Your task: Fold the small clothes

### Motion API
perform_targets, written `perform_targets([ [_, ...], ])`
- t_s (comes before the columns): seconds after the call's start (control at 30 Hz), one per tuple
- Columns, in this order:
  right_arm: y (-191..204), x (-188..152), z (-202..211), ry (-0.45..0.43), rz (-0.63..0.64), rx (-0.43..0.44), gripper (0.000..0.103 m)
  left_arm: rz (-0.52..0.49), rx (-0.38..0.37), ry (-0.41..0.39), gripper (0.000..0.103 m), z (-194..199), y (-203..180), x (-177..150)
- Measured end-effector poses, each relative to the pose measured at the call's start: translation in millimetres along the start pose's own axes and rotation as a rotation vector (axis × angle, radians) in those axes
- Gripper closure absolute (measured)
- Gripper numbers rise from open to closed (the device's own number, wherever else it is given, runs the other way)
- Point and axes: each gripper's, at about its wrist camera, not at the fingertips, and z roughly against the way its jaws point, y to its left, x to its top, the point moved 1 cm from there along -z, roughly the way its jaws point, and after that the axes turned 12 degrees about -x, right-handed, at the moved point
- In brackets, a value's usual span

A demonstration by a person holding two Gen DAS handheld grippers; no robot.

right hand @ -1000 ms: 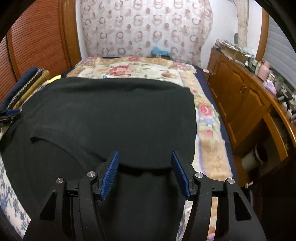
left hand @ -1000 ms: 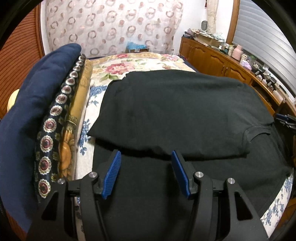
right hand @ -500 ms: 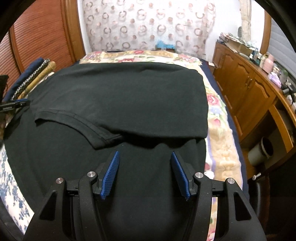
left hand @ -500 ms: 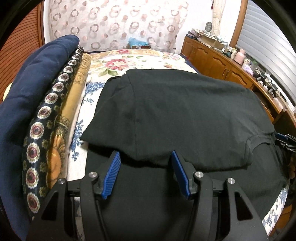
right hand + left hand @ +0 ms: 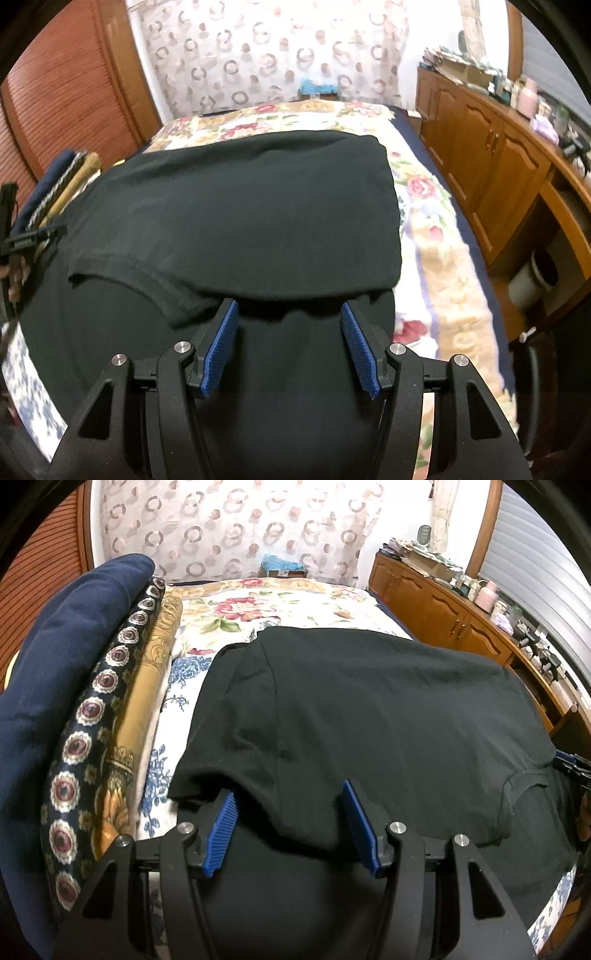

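Note:
A black T-shirt lies on the flowered bed, its far half folded over the near half. Its folded edge with the sleeve and collar lies just ahead of both grippers. My left gripper is open, and the fold's edge lies between its blue pads. My right gripper is open at the fold's right end of the same shirt. The right gripper's tip shows at the right edge of the left wrist view, the left one's at the left edge of the right wrist view.
A stack of folded clothes, navy on top, lies left of the shirt. The flowered bedspread stretches to the curtain. A wooden cabinet with clutter runs along the right. A bin stands below it.
Both grippers have moved forward toward the fold's edge, which now lies between the left pads. The folded half has settled flatter. Both stay open.

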Motion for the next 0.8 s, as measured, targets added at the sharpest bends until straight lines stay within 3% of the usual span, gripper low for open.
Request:
perform_targets([
  [0.2,0,11,-13,0.010,-0.048,-0.047,0.044,0.050,-0.006,-0.022,0.048,0,12,5],
  [0.3,4,14,-15,0.002,-0.041,-0.104,0.045,0.040,0.037,-0.031,0.071,1,15,3],
  [0.37,9,15,-15,-0.016,-0.010,-0.163,0.062,0.034,0.038,-0.036,0.091,2,16,1],
  [0.43,12,14,-15,-0.030,-0.002,-0.155,0.087,0.023,0.041,-0.038,0.102,3,15,0],
  [0.53,16,15,-8,-0.065,0.024,-0.157,0.099,-0.018,0.037,-0.080,0.103,16,10,-1],
  [0.8,28,27,46,-0.221,0.112,-0.178,0.102,-0.105,0.009,-0.202,0.103,73,-7,7],
])
